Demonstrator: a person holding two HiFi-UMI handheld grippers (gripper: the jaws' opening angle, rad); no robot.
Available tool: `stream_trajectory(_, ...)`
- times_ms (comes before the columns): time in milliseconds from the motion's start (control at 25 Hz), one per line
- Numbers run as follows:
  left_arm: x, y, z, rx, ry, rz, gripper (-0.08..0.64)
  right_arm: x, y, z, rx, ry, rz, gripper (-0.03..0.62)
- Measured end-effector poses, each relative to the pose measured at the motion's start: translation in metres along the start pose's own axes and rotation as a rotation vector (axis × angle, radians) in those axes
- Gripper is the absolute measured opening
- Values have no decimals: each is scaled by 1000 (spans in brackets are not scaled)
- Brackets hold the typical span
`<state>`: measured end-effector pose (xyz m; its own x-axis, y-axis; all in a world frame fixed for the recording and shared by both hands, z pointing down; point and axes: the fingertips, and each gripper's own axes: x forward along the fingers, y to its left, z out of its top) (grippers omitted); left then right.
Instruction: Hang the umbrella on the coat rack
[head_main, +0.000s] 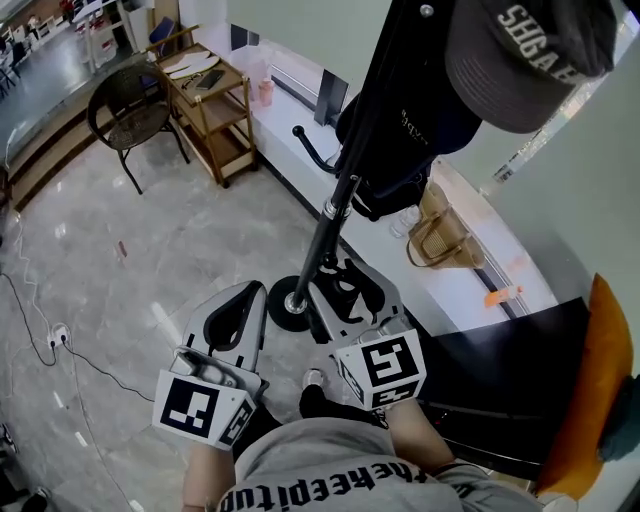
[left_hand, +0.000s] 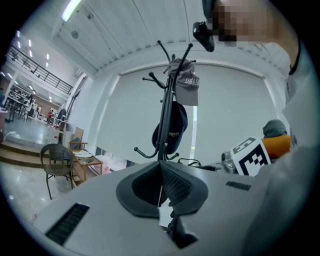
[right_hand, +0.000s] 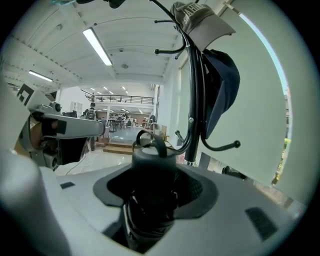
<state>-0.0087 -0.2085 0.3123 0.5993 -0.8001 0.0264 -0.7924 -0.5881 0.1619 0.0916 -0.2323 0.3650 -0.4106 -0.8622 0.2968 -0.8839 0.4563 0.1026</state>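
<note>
The coat rack (head_main: 338, 205) is a black pole on a round base, right in front of me, with curved hooks (right_hand: 220, 146). A grey cap (head_main: 528, 48) and a dark navy cap (head_main: 400, 130) hang on it. My right gripper (head_main: 350, 290) is shut on a folded black umbrella (right_hand: 150, 165), whose end with a strap loop (right_hand: 152, 140) pokes out past the jaws, near the pole (right_hand: 195, 110) and below its hooks. My left gripper (head_main: 235, 312) is to the left of the rack's base, shut with nothing in it (left_hand: 160, 187). The rack (left_hand: 165, 125) stands straight ahead of it.
A white ledge (head_main: 300, 130) runs along the wall behind the rack, with a brown bag (head_main: 440, 238) on it. At the back left stand a wooden trolley (head_main: 210, 100) and a dark chair (head_main: 130, 100). A black table (head_main: 500, 370) and an orange seat (head_main: 595, 390) are at right. A cable (head_main: 60, 345) lies on the floor.
</note>
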Motion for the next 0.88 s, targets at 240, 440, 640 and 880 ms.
stream_trajectory(240, -3, 2, -6, -13, -2, 55, 15, 6, -4, -5, -1, 5, 24, 235)
stream_trajectory(440, -4, 1, -10, -16, 1, 88, 15, 11, -8, -7, -11, 10, 36, 235)
stream_trajectory(640, -7, 3, -10, -16, 0, 115, 15, 15, -10, -8, -11, 8, 43, 235)
stream_trajectory(880, -8, 3, -9, -11, 1, 131, 15, 20, -13, -9, -11, 17, 43, 235)
